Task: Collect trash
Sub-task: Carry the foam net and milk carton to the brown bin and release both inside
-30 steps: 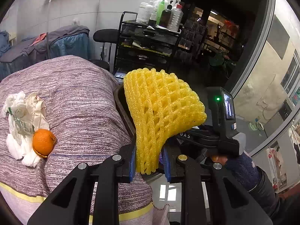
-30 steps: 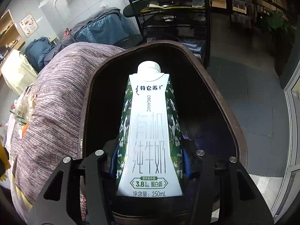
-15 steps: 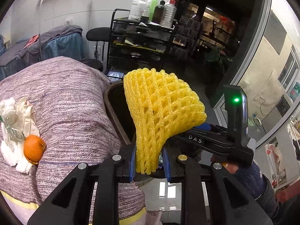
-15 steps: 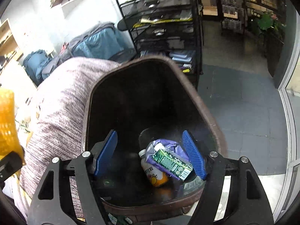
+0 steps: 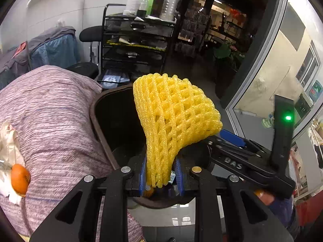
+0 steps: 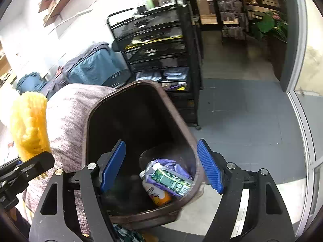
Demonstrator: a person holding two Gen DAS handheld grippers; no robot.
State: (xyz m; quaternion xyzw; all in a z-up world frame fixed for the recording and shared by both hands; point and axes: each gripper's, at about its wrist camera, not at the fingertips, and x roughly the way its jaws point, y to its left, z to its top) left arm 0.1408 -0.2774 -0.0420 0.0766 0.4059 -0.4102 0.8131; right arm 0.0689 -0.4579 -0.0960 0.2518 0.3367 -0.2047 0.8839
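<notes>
My left gripper is shut on a yellow foam fruit net and holds it over the near rim of a dark brown trash bin. The net also shows at the left of the right wrist view. My right gripper is open and empty above the bin. Inside the bin lie a green milk carton, a purple wrapper and a small bottle. An orange and crumpled white tissue lie on the purple striped cloth at the left.
A black wire cart with bottles on top stands behind the bin. A chair with blue clothes is at the back left. A glass door frame runs along the right. Grey floor tiles lie right of the bin.
My right gripper opened and let the milk carton fall into the bin, then drew back and up. My left gripper moved right with the net, over the bin.
</notes>
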